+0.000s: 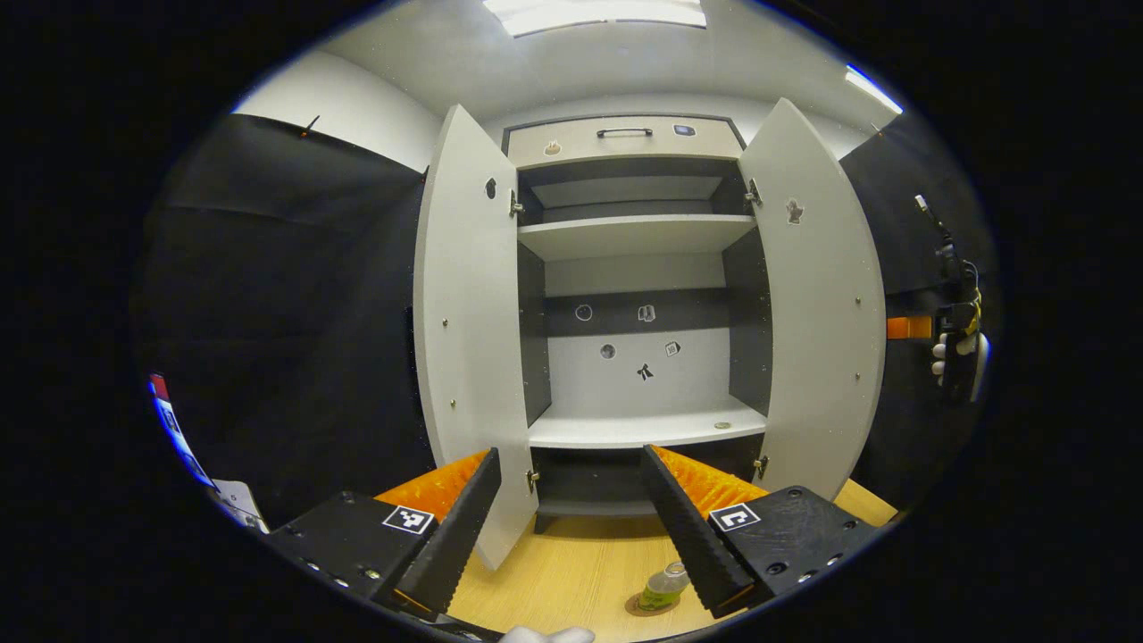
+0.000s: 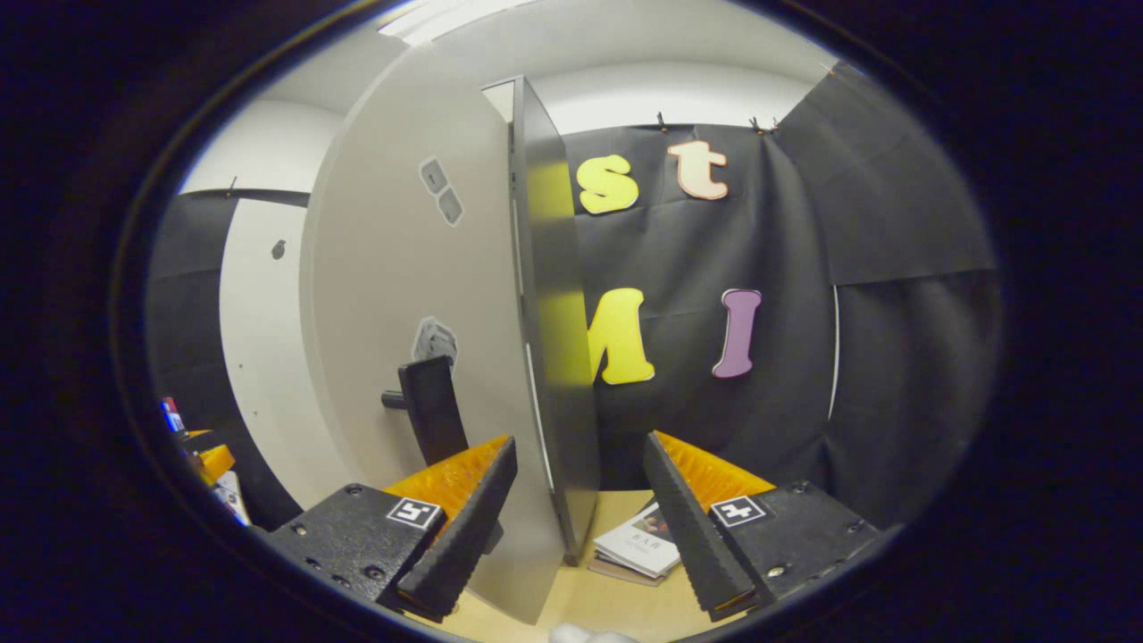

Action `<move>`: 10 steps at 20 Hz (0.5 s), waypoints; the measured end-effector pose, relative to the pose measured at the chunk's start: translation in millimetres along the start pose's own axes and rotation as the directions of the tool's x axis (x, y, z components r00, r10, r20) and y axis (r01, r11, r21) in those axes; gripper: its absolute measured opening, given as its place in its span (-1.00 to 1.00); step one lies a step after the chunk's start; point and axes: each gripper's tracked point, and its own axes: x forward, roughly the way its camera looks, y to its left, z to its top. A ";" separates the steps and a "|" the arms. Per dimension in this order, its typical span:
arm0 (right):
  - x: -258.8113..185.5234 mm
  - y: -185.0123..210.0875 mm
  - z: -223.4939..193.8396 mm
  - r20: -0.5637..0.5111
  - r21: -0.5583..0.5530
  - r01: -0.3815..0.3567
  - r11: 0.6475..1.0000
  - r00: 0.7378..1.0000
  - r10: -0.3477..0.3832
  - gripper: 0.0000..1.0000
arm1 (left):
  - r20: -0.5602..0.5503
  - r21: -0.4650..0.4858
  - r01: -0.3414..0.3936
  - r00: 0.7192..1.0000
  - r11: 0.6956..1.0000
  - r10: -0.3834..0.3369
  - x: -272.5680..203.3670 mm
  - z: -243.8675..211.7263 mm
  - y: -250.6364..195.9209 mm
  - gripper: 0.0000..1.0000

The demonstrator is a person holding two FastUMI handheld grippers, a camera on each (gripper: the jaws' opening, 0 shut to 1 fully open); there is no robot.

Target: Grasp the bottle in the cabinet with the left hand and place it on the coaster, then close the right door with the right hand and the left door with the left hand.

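Note:
The white cabinet (image 1: pixel 638 237) stands with both doors swung open, the left door (image 1: pixel 469 330) and the right door (image 1: pixel 813 304). A small clear bottle (image 1: pixel 667 582) with green contents sits upright on a round brown coaster (image 1: pixel 645 609) on the wooden table, just inside my left gripper's right finger. My left gripper (image 1: pixel 571 457) is open and empty, facing the cabinet. Farther off at the right, a gloved hand holds the right gripper (image 1: pixel 955 344). In the right gripper view, my right gripper (image 2: pixel 579 454) is open, with the right door's free edge (image 2: pixel 554 375) between its fingers and the dark handle (image 2: pixel 430 406) to the left.
The cabinet shelves (image 1: pixel 643 429) hold only a small round thing at the right. A drawer (image 1: pixel 625 138) with a handle tops the cabinet. A book (image 2: pixel 638 540) lies on the wooden table (image 1: pixel 571 563) beside the right door. Coloured items (image 2: pixel 210 460) sit far left.

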 end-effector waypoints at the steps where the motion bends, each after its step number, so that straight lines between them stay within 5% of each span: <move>1: -0.1 3.3 -2.3 -0.002 0.003 0.007 1.000 1.000 -0.007 0.84 | -0.003 -0.002 0.000 1.000 1.000 0.000 0.6 -3.3 3.7 0.90; 10: 5.0 76.2 -10.2 -0.011 -0.016 0.078 0.997 0.997 -0.078 0.94 | 0.004 -0.030 0.080 0.997 0.996 -0.080 23.9 -15.3 47.9 0.90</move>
